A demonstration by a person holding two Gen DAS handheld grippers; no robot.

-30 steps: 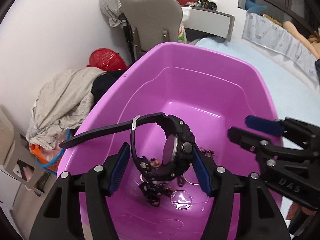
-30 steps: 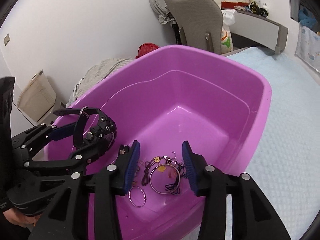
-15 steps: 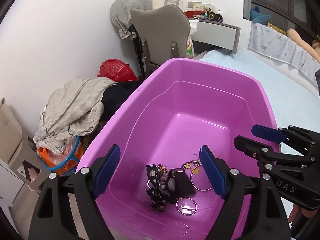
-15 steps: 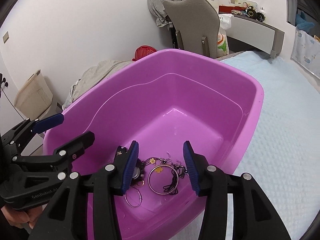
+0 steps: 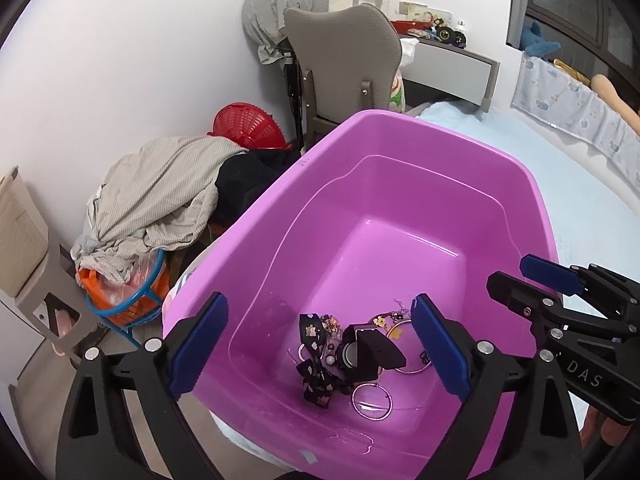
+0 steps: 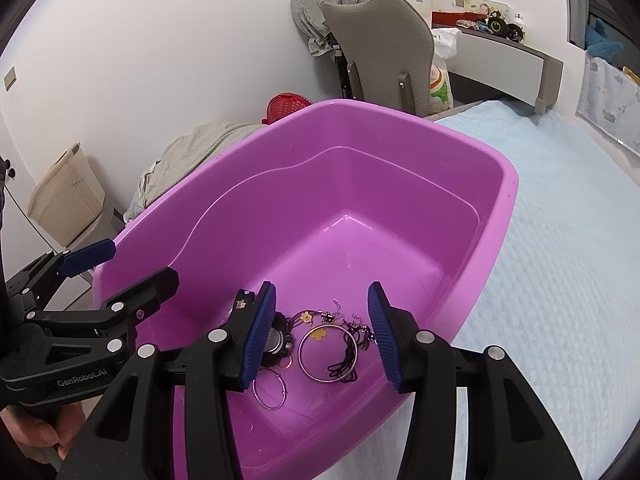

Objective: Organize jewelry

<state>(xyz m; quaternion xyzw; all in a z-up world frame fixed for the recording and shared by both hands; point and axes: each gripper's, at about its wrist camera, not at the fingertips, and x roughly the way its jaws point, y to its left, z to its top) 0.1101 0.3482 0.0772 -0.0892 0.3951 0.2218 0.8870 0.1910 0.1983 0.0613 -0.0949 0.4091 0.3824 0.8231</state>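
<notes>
1. The chunky black wristwatch (image 5: 366, 354) lay on the floor of the glossy purple plastic tub (image 5: 400, 136), dropped among the other pieces at its near end; the tub itself stood on a pale blue quilted bed (image 6: 560, 240).
2. The left tongs (image 5: 320, 344) hung over that heap with nothing between the blue pads. Their jaws had just been opening and stood spread wide, released.
3. The right tongs (image 6: 322, 334) hovered just beside them above the same corner, jaws partly apart and empty, gripping nothing.
4. Around the watch lay a black patterned fabric bow (image 5: 314, 364), a thin silver hoop (image 5: 372, 402), a larger metal bangle with a yellow flower charm (image 6: 326, 350) and a tangle of black cord (image 6: 346, 362).
5. To my eye the drop-off step was finished: the watch was in.
6. The next move would call for lifting clear of the rim and fetching another piece, if any remained; none showed outside the tub.
</notes>
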